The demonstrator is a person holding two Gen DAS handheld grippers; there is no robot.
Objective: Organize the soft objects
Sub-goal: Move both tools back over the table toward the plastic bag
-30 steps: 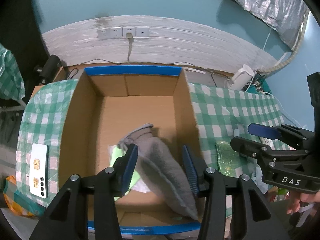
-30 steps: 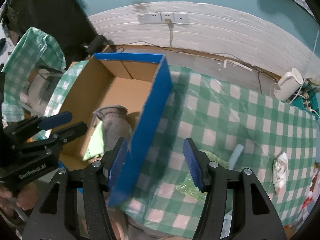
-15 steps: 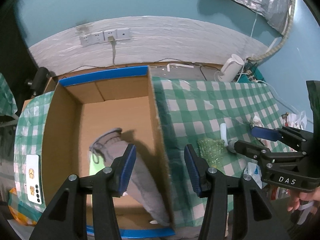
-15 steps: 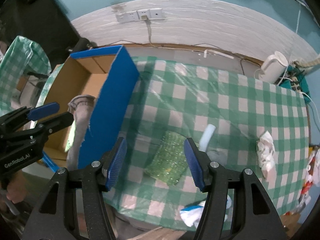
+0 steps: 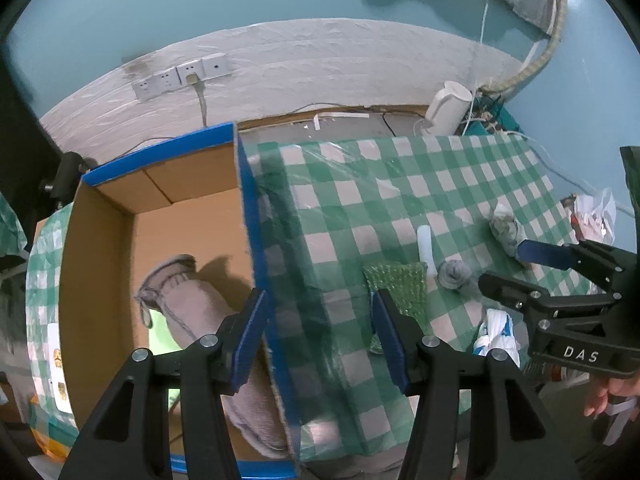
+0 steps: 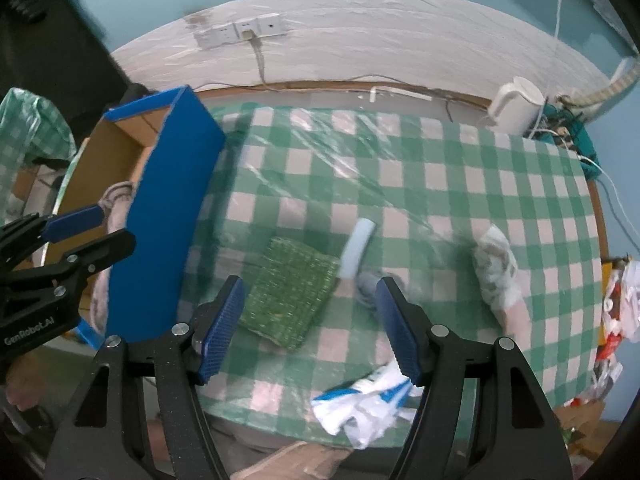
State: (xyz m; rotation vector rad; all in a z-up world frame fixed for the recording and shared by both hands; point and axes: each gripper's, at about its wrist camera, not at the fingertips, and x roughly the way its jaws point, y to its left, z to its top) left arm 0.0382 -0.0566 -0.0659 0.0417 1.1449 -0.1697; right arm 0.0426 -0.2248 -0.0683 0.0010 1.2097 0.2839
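My right tongs (image 6: 308,322) gape empty above the green scrubbing cloth (image 6: 290,292) on the bench (image 6: 440,184). A small grey bundle (image 6: 366,286) beside it is blurred. My left tongs (image 5: 318,338) gape astride the cardboard box (image 5: 192,216) wall. Inside lie a grey sock (image 5: 192,304) and something lime-green (image 5: 160,338), mostly hidden.
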